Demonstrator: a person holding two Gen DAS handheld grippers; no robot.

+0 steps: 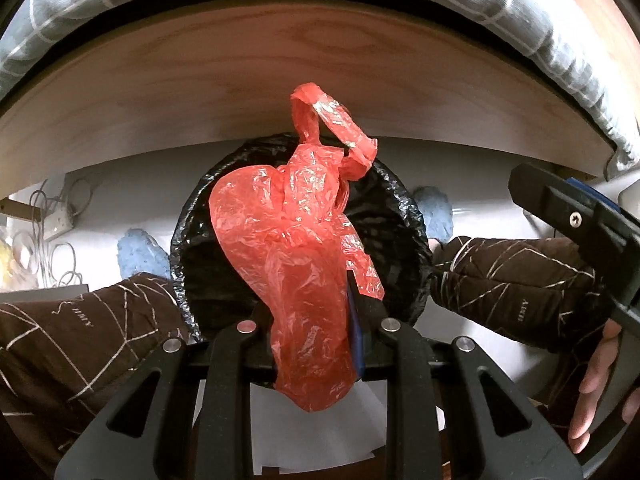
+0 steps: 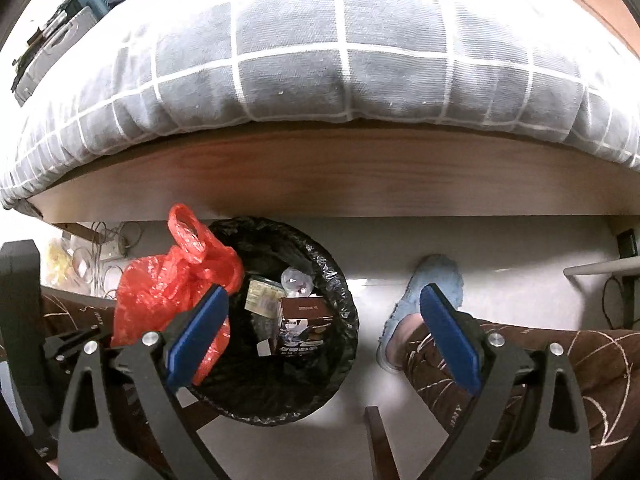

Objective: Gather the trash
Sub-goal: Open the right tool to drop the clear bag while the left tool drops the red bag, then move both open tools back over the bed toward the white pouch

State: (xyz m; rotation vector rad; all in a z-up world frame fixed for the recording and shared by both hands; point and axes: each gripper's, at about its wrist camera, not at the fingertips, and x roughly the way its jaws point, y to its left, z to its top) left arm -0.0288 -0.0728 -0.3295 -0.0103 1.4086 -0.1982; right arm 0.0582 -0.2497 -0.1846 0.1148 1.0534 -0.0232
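Observation:
My left gripper (image 1: pixel 316 312) is shut on a crumpled red plastic bag (image 1: pixel 296 240) and holds it just above a round bin lined with a black bag (image 1: pixel 400 216). In the right wrist view the red bag (image 2: pixel 168 292) hangs at the bin's left rim (image 2: pixel 336 280). The bin holds a brown carton (image 2: pixel 300 320), a clear plastic piece (image 2: pixel 296 280) and a small labelled pack (image 2: pixel 262 294). My right gripper (image 2: pixel 324 340) is open and empty above the bin's right side; it also shows in the left wrist view (image 1: pixel 580 232) at the right edge.
A wooden bed frame (image 2: pixel 320 172) with a grey checked quilt (image 2: pixel 320 60) runs behind the bin. The person's legs in brown trousers (image 1: pixel 512 276) and blue slippers (image 2: pixel 436 280) flank the bin. White cables and a power strip (image 1: pixel 52 216) lie at the left.

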